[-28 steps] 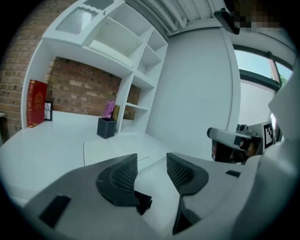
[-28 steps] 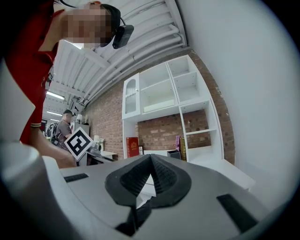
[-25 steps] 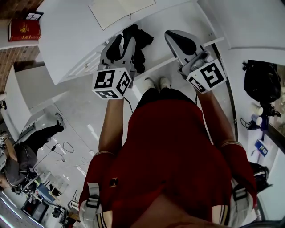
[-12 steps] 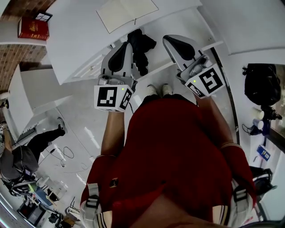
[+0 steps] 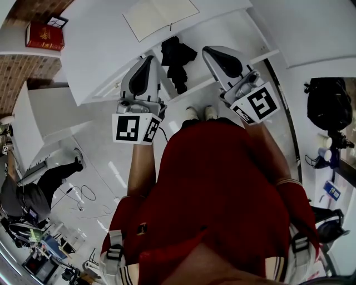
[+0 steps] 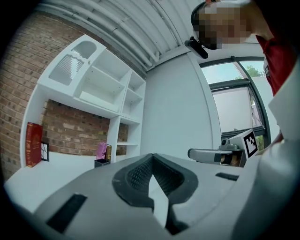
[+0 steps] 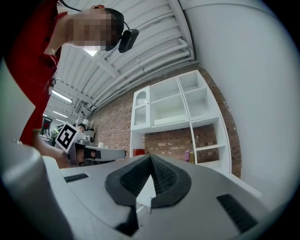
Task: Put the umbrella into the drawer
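The left gripper [image 5: 148,59] was closed: in the left gripper view its two dark ribbed jaws met at the tips with nothing between them. The right gripper [image 5: 208,51] was closed and empty as well, its jaws pressed tip to tip in the right gripper view. Both were held out level, side by side, by a person in a red top [image 5: 222,183].

The umbrella [image 5: 178,60], a black folded bundle, lay in the open white drawer [image 5: 250,36], between the two grippers and slightly ahead of their tips. Neither gripper touched it.

Past the drawer, ahead of the left gripper, an open notebook [image 5: 160,16] rested on a white counter [image 5: 100,50]. A red book [image 5: 44,36] stood well out to the left gripper's outer side. Behind the grippers and lower, the person's white shoes [image 5: 199,113] showed on the floor. A black bag [image 5: 328,103] sat well off to the right gripper's outer side.

Ahead of each gripper in its own view rose white shelving [image 6: 93,89] against a brick wall [image 7: 112,122]
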Demonstrator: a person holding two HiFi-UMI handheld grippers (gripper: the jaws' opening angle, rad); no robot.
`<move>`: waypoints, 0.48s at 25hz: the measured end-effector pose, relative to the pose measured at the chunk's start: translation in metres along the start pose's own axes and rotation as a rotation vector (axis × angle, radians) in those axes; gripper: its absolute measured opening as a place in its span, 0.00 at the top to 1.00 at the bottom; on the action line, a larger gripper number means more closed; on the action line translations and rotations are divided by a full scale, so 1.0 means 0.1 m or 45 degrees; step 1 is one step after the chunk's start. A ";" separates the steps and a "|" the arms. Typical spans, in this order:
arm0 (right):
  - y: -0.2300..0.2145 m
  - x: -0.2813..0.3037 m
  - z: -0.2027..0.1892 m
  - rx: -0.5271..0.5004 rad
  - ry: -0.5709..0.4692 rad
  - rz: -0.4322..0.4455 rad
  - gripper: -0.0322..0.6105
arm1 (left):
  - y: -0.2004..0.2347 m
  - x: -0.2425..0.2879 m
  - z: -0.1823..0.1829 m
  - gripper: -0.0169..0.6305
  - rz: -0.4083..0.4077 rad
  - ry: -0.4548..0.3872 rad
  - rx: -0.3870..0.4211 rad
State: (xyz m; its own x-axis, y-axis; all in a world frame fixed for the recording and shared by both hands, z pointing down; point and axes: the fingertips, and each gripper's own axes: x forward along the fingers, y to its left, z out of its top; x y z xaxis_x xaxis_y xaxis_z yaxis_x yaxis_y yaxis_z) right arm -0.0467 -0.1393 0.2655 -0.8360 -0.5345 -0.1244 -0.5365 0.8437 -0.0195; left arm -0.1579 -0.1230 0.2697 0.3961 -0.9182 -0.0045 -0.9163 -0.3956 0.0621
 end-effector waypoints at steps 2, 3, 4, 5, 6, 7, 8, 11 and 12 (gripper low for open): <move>0.02 0.00 0.01 -0.007 0.002 0.006 0.95 | -0.02 0.01 -0.01 0.96 -0.012 0.000 -0.002; 0.02 0.00 0.02 -0.011 0.004 0.007 0.95 | -0.03 0.01 -0.01 0.96 -0.014 0.000 -0.005; 0.02 -0.01 0.02 -0.014 0.006 0.006 0.95 | -0.03 0.01 -0.02 0.96 -0.014 0.000 -0.008; 0.01 -0.02 0.02 -0.017 0.009 0.005 0.95 | -0.03 0.01 -0.03 0.96 -0.013 0.001 -0.012; 0.00 -0.03 0.02 -0.018 0.011 0.002 0.95 | -0.04 0.02 -0.04 0.96 -0.012 0.002 -0.015; -0.01 -0.04 0.01 -0.019 0.012 -0.001 0.95 | -0.04 0.02 -0.05 0.96 -0.010 0.005 -0.016; -0.03 -0.05 0.01 -0.018 0.012 -0.005 0.95 | -0.03 0.02 -0.07 0.96 -0.008 0.008 -0.016; -0.06 -0.06 0.00 -0.015 0.013 -0.010 0.95 | -0.03 0.01 -0.09 0.96 0.000 0.016 -0.019; -0.06 -0.07 0.00 -0.014 0.012 -0.009 0.95 | -0.03 0.01 -0.09 0.96 0.003 0.019 -0.019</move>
State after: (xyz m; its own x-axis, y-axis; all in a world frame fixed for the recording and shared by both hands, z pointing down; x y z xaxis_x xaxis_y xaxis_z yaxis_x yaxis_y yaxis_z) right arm -0.0379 -0.1409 0.2666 -0.8332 -0.5410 -0.1147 -0.5436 0.8393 -0.0093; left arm -0.1544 -0.1230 0.2784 0.3948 -0.9187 0.0102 -0.9163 -0.3930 0.0767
